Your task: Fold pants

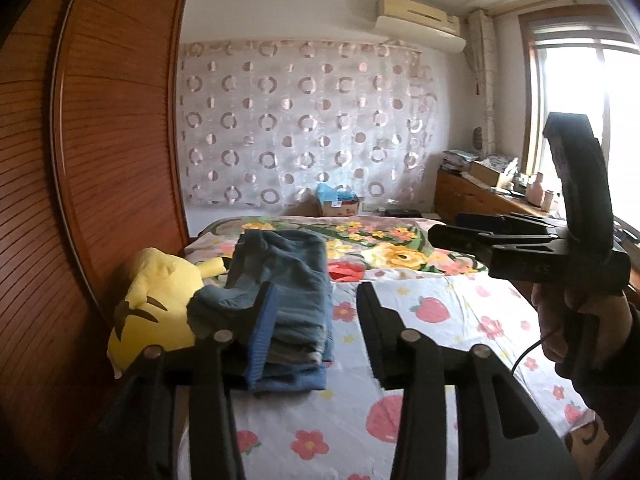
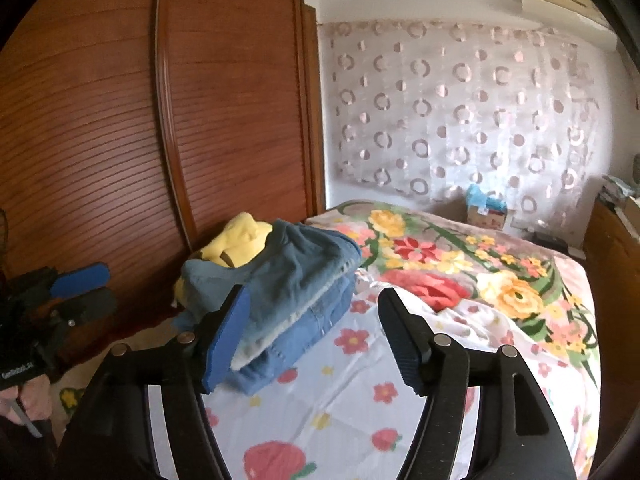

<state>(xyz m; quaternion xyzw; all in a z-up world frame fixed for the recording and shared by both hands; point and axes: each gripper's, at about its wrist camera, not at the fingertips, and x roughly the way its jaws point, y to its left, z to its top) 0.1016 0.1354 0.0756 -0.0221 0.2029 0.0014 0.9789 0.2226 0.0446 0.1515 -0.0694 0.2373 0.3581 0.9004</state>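
Observation:
The blue denim pants (image 1: 286,292) lie folded in a thick stack on the strawberry-print sheet (image 1: 420,320), near the bed's left side; they also show in the right wrist view (image 2: 296,292). My left gripper (image 1: 316,300) is open and empty, raised just in front of the stack. My right gripper (image 2: 314,320) is open and empty, its left pad beside the stack's near corner. The right gripper also shows at the right of the left wrist view (image 1: 520,244), and the left gripper shows at the far left of the right wrist view (image 2: 76,288).
A yellow plush toy (image 1: 156,304) lies against the pants on the left. A flowered blanket (image 2: 460,264) covers the bed's far half. A wooden slatted wardrobe (image 2: 160,120) stands along the left. A cluttered wooden dresser (image 1: 480,192) is at the right, by the window.

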